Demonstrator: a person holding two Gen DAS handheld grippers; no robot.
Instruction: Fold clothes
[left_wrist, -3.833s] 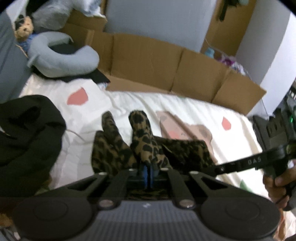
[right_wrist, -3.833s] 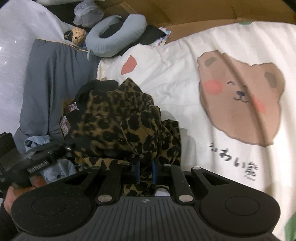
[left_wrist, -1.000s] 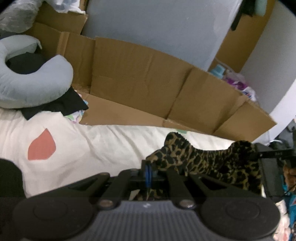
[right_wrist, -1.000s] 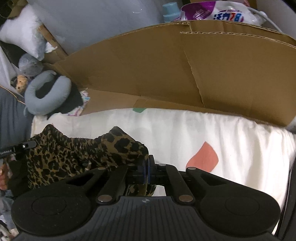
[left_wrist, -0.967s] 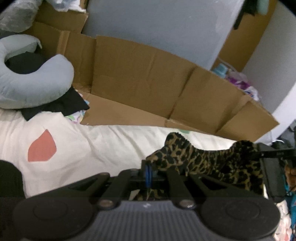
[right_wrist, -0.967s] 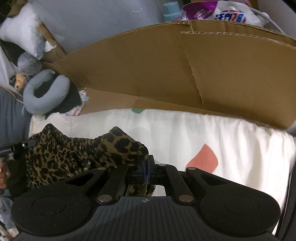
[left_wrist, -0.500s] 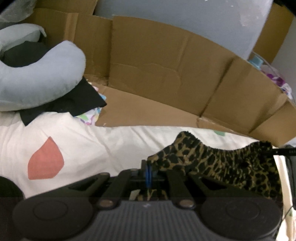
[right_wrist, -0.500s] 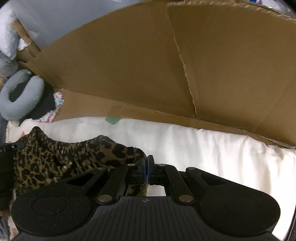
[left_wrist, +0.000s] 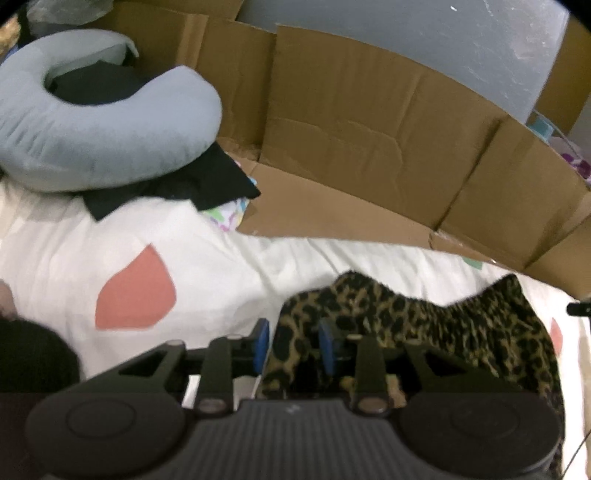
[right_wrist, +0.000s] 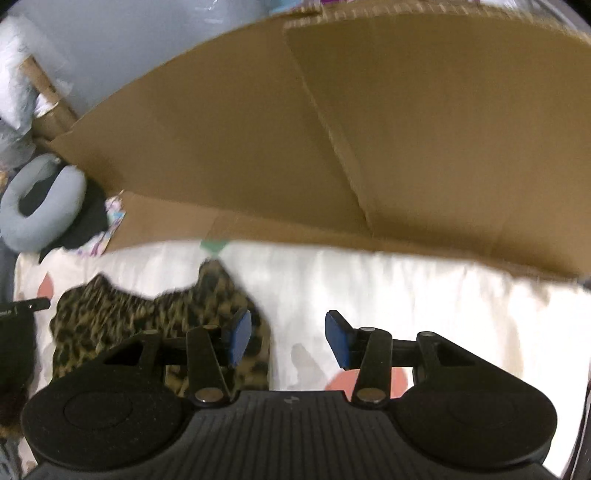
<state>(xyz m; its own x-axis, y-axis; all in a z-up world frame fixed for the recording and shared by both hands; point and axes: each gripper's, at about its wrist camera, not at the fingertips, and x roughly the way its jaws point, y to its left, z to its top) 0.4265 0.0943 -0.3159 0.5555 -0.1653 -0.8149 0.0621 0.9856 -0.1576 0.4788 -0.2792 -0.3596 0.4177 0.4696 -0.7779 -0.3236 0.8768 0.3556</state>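
A leopard-print garment (left_wrist: 424, 321) lies spread on the white bedsheet (left_wrist: 221, 266), its far edge close to the cardboard. My left gripper (left_wrist: 294, 341) sits low over the garment's left end. Its jaws are opening, with a loose fold of the cloth between the blue pads (left_wrist: 262, 338) and not pressed by them. In the right wrist view the garment (right_wrist: 147, 317) lies to the left. My right gripper (right_wrist: 289, 341) is opening too, with only bare sheet (right_wrist: 406, 288) between its fingers; its left pad (right_wrist: 240, 338) sits at the cloth's edge.
A wall of flattened cardboard (left_wrist: 369, 140) stands along the bed's far side. A grey neck pillow (left_wrist: 96, 136) rests on black cloth (left_wrist: 177, 184) at the back left. A dark garment (left_wrist: 33, 354) sits at the near left. The sheet carries a pink shape (left_wrist: 133, 291).
Both grippers have sunk toward the bed and their jaws have parted. The leopard garment, held stretched between them before, now lies on the sheet, free of the right gripper.
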